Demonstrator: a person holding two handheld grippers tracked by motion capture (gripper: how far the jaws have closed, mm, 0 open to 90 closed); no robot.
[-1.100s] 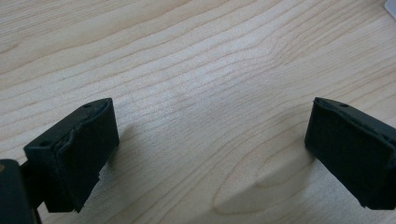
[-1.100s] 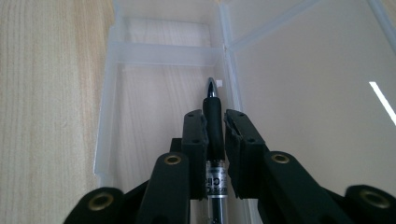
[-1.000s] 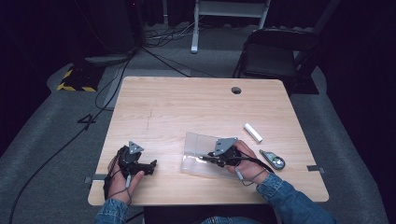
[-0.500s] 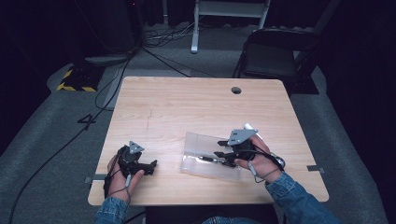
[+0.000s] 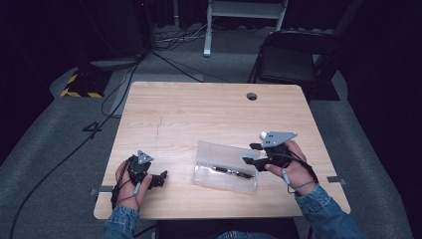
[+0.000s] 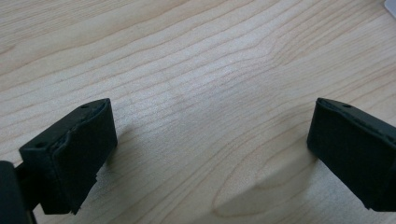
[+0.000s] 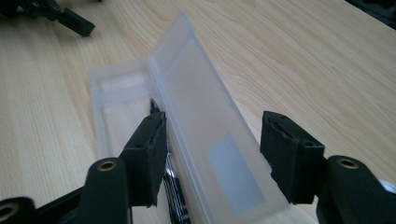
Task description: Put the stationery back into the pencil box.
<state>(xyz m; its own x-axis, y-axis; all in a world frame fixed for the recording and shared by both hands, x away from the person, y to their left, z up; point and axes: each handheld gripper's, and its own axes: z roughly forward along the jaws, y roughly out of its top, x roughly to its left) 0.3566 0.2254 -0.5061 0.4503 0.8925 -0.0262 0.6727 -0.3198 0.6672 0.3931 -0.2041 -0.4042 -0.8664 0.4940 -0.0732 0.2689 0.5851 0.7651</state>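
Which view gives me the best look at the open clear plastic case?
The right gripper view: the clear plastic case lies close up with its lid raised and a dark pen in the tray. The high view shows the whole case, small, on the table. The left gripper view shows bare wood.

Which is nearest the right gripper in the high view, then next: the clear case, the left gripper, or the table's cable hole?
1. Clear case: right beside the right gripper, toward the table's middle.
2. Cable hole: near the far edge.
3. Left gripper: near front-left corner.
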